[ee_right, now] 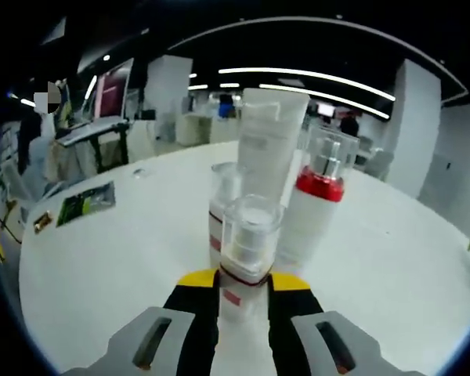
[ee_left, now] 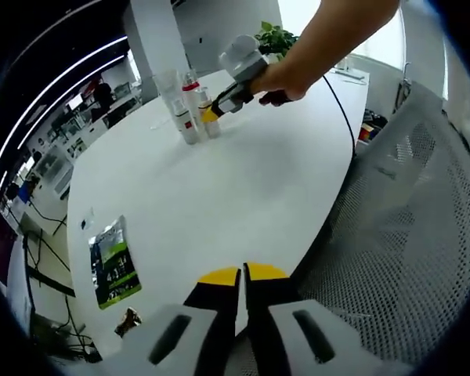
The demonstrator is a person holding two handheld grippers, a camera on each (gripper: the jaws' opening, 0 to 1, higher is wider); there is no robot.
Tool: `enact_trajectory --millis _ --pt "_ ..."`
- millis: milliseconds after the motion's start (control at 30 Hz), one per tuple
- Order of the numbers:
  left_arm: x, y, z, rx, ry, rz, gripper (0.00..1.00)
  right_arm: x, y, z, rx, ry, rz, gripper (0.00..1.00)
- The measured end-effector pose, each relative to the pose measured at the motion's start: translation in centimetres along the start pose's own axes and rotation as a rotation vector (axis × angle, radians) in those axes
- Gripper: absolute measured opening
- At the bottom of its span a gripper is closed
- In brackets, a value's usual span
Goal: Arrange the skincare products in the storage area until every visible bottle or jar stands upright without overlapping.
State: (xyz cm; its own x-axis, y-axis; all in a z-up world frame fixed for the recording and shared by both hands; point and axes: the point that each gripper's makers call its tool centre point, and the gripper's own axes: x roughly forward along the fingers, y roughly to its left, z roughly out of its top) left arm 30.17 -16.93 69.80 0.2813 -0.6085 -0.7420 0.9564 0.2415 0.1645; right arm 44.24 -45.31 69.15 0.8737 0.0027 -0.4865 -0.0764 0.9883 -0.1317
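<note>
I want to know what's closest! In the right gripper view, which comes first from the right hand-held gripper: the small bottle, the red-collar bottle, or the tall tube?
1. Small bottle, between the jaws.
2. Red-collar bottle, just behind, right.
3. Tall tube, at the back, centre.

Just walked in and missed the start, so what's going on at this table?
A person is tidying skincare bottles on a white table. The right gripper is closed around a small clear-capped bottle, standing upright beside a white tube and a red-collared pump bottle. The left gripper hangs back at the table's edge, shut and holding nothing.
</note>
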Motion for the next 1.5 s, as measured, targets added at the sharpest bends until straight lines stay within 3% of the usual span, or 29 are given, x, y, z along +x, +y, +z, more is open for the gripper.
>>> enact_trajectory --millis 333,533,667,900,1033,1333,1500 --pt "0.0 -1.0 0.1 -0.037 -0.009 -0.056 0.01 0.7 0.4 -1.0 0.024 0.014 -0.026 0.18" --pt "0.3 -1.3 -0.7 -0.024 0.034 -0.069 0.01 0.8 0.6 -1.3 0.062 0.013 -0.029 0.18" --pt "0.3 -1.1 -0.5 -0.046 0.022 -0.061 0.01 1.0 0.5 -1.2 0.048 0.003 -0.019 0.18" --pt "0.4 -0.8 -1.2 -0.038 0.059 -0.049 0.01 1.3 0.5 -1.0 0.026 -0.02 -0.017 0.18" --pt "0.4 -0.8 -1.4 -0.038 0.072 -0.049 0.01 1.4 0.5 -1.0 -0.032 -0.016 -0.011 0.18" --pt "0.4 -0.6 -1.7 -0.052 0.084 -0.039 0.01 1.5 -1.3 -1.3 -0.038 -0.016 -0.002 0.18" --pt "0.5 -0.6 -1.7 -0.051 0.085 -0.037 0.01 1.3 -3.5 -1.7 0.018 0.002 -0.051 0.18"
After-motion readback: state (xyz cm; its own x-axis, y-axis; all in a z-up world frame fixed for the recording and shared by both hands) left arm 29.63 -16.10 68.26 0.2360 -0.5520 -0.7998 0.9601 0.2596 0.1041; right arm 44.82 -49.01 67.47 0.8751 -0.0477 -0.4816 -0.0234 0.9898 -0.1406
